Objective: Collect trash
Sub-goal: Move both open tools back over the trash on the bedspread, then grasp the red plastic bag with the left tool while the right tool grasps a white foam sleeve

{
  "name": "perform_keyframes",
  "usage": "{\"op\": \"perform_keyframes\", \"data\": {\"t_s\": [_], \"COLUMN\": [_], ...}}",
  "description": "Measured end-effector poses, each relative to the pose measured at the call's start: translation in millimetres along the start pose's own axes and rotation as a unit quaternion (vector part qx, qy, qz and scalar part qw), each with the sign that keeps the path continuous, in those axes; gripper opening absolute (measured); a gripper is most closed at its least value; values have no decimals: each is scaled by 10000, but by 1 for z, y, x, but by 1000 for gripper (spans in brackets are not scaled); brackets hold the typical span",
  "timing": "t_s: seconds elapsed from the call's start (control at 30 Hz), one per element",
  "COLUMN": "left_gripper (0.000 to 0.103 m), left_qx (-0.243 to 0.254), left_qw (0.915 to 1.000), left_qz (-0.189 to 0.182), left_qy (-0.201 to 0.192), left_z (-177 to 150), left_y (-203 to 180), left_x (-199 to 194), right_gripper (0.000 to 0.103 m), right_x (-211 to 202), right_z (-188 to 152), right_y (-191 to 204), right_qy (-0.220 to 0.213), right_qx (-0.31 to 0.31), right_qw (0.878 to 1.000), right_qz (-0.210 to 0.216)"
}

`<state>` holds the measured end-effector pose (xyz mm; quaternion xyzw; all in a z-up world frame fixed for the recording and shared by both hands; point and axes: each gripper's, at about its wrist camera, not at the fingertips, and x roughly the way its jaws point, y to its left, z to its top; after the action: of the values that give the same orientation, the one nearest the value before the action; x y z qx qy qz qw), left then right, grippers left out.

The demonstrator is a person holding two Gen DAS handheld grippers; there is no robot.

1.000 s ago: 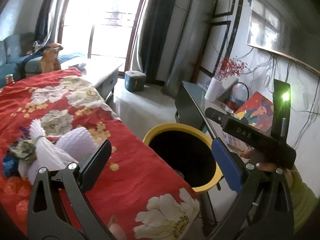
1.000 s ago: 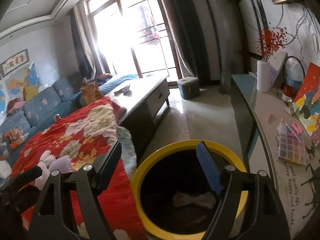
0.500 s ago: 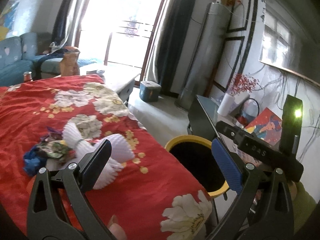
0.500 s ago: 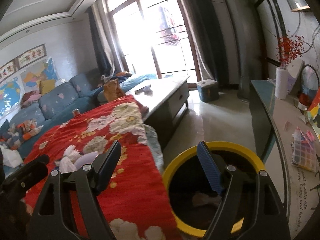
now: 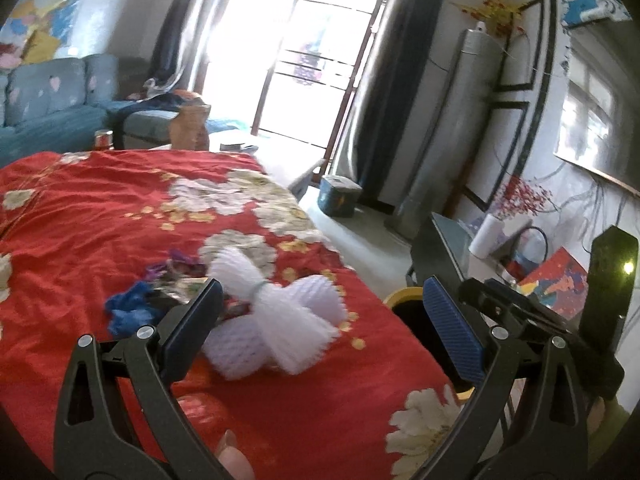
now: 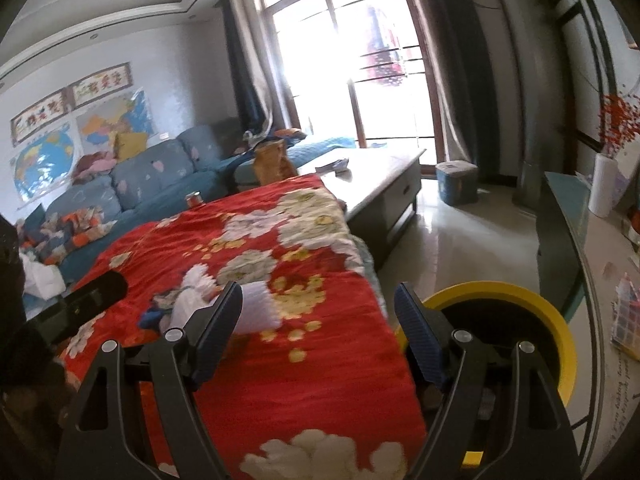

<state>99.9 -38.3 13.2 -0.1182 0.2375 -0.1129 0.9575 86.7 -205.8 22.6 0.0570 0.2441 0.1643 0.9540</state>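
Observation:
White foam net wrappers [image 5: 280, 316] lie in a heap on the red flowered cloth [image 5: 100, 216], with a blue scrap [image 5: 128, 308] and crumpled coloured wrappers [image 5: 172, 272] to their left. My left gripper [image 5: 320, 312] hangs open just in front of the foam, nothing between its fingers. The yellow-rimmed bin [image 6: 516, 304] stands on the floor beside the table's right edge. My right gripper [image 6: 320, 312] is open and empty above the cloth, left of the bin; the foam heap [image 6: 224, 300] shows past its left finger.
A low coffee table [image 6: 384, 172] and a blue sofa [image 6: 160, 176] lie beyond the cloth. A dark console [image 6: 568, 224] with a white vase [image 6: 604, 188] runs along the right wall. A blue box [image 6: 456, 180] sits on the floor near the window.
Both grippers have swung left, away from the bin and over the red cloth. The foam heap now sits between the left gripper's fingers in view; the bin has slid to the right edge.

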Motion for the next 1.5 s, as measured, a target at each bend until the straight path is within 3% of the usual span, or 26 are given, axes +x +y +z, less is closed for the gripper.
{"op": "perform_keyframes", "data": {"t_s": [0.37,0.7,0.87,1.13,1.3,1.4,1.47,1.5], "left_gripper": [92,92,92,89,84,79,71,69], "left_qx": [-295,-496,-491,-622,-730,-735,-692,-669], "left_qw": [9981,9950,9945,9933,9900,9875,9867,9864], "left_qz": [531,841,792,370,94,-30,-29,-23], "left_qy": [-125,192,472,902,1205,1392,1468,1499], "left_z": [10,0,-16,-42,-57,-67,-72,-74], "left_y": [53,101,111,101,89,79,75,73], "left_x": [-22,-35,-40,-27,-14,-5,-2,1], "right_gripper": [76,76,76,75,65,47,28,25], "right_x": [15,38,54,76,86,90,90,89], "right_z": [-7,-12,-19,-27,-31,-33,-34,-35], "right_y": [49,86,93,94,92,91,91,90], "right_qy": [232,443,602,841,973,1049,1092,1115], "right_qx": [-408,-790,-900,-986,-979,-960,-956,-950], "right_qw": [9979,9937,9922,9901,9888,9877,9869,9864], "right_qz": [447,666,625,537,562,648,703,746]}}
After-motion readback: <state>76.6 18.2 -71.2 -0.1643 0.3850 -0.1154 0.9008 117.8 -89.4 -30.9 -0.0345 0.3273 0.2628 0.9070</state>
